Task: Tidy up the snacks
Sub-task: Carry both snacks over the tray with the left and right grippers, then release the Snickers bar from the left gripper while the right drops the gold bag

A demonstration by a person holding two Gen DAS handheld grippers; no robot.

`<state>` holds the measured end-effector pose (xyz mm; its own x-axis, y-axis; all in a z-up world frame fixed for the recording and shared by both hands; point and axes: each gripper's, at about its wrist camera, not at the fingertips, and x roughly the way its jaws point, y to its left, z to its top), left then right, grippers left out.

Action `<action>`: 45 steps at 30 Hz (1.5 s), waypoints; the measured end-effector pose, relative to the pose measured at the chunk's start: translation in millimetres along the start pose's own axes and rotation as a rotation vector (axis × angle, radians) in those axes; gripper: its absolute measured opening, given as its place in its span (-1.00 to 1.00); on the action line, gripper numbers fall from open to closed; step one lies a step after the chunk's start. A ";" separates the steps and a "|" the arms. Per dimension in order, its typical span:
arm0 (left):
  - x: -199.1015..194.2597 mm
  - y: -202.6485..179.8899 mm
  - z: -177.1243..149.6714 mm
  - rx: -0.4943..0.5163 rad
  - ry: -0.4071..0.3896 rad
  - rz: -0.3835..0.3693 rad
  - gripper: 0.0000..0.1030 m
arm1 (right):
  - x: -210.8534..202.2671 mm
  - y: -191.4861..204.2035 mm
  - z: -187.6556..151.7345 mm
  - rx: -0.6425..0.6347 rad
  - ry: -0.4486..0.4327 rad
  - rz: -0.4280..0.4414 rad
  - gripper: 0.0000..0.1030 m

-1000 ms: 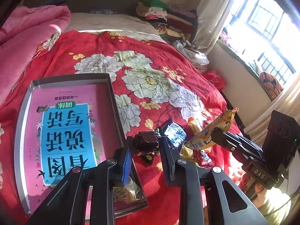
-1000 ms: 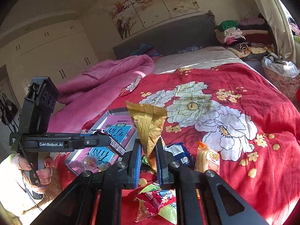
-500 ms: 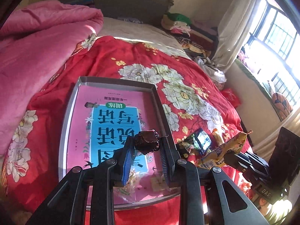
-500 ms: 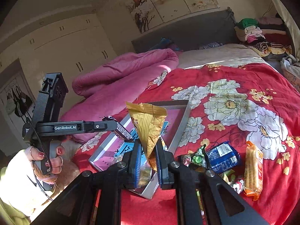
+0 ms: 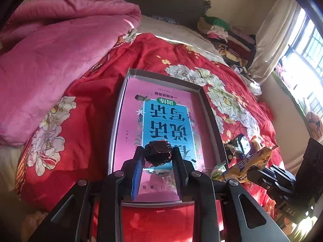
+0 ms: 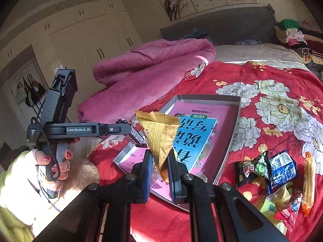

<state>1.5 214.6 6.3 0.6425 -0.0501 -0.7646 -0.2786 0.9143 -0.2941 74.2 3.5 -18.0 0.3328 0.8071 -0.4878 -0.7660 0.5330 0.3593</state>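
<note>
My left gripper (image 5: 157, 150) is shut on a dark brown wrapped snack (image 5: 156, 157) and hangs over the near end of a grey metal tray (image 5: 210, 109). A pink and blue book (image 5: 167, 121) lies in the tray. My right gripper (image 6: 160, 154) is shut on a crinkled yellow snack packet (image 6: 159, 129), held upright above the tray's near corner (image 6: 234, 125). The left gripper (image 6: 139, 140) shows at the left of the right wrist view, gripped by a person's hand (image 6: 54, 161). The yellow packet (image 5: 250, 161) also shows at the right of the left wrist view.
Several loose snack packets (image 6: 272, 171) lie on the red flowered bedspread (image 6: 272, 84) right of the tray. A bunched pink quilt (image 5: 50, 60) lies to the left. Folded clothes (image 5: 226, 34) are stacked by the headboard, and a window (image 5: 302, 60) is at the right.
Both grippers have moved left, away from the snack pile and over the tray, each still holding its snack. The tray now sits in the middle of both views.
</note>
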 end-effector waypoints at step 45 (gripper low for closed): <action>38.1 7.9 -17.3 -0.009 0.073 0.042 -0.44 | 31.4 -24.3 -29.1 0.093 0.127 -0.065 -0.69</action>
<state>11.4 212.9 -35.0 0.5763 -0.0412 -0.8162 -0.3106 0.9128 -0.2654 87.2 8.5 -65.2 0.3033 0.7347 -0.6068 -0.6888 0.6091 0.3932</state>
